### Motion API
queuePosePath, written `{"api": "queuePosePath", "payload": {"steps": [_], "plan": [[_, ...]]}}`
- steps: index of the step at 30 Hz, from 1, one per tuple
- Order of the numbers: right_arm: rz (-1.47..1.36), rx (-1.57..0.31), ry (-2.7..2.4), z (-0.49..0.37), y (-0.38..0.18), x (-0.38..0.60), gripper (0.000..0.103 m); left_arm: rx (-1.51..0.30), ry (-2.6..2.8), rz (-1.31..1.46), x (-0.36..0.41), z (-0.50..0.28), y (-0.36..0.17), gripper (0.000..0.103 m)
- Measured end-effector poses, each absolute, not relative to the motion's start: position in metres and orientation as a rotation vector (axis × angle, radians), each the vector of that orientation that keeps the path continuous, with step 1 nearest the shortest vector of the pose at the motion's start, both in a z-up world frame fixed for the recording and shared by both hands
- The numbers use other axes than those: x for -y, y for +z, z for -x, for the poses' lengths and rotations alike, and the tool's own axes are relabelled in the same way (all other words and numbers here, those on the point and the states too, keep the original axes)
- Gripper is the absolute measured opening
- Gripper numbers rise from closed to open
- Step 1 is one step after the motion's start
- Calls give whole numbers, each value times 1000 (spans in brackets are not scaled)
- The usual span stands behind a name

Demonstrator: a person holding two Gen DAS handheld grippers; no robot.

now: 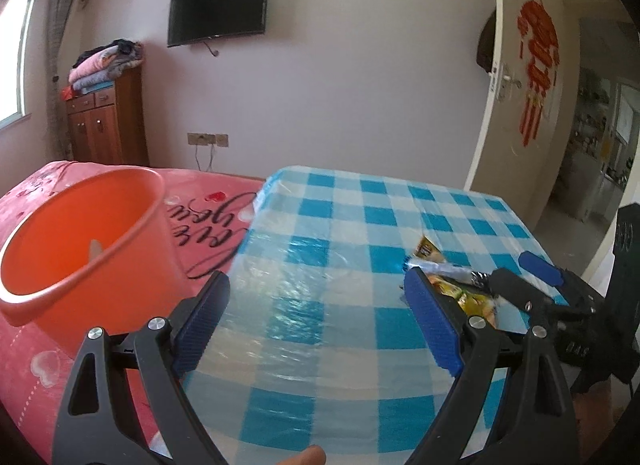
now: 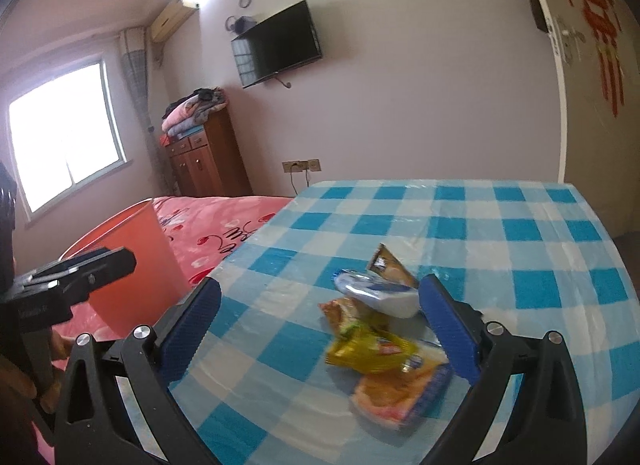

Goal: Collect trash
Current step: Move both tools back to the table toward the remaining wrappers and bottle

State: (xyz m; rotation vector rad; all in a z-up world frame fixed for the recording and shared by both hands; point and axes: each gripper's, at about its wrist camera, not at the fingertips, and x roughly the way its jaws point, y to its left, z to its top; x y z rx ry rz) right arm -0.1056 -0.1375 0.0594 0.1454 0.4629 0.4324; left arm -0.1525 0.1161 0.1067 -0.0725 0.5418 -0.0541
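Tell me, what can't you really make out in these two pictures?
- Bucket bottom: left view, hidden by its own wall; right view, the left tool covers it.
- Wrappers: right view, blurred, print unreadable; left view, mostly hidden behind the left tool's finger.
- Table legs: cut off in both views.

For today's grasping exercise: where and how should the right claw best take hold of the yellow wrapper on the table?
Probably at the yellow wrapper's crumpled, raised middle, from above and the near side. It lies on top of the pile, so closing the open right claw across its narrow width should lift it alone.
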Motion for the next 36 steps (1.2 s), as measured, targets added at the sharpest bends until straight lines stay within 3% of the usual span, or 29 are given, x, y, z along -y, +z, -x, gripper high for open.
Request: {"api": "queuePosePath", "payload": {"steps": [23, 36], "plan": [[-323, -534, 320, 76, 37, 232, 98, -697, -188, -11, -21, 117, 72, 89], [-452, -637, 309, 56, 14, 273, 98, -837, -244, 84, 15, 77, 47, 89]]}}
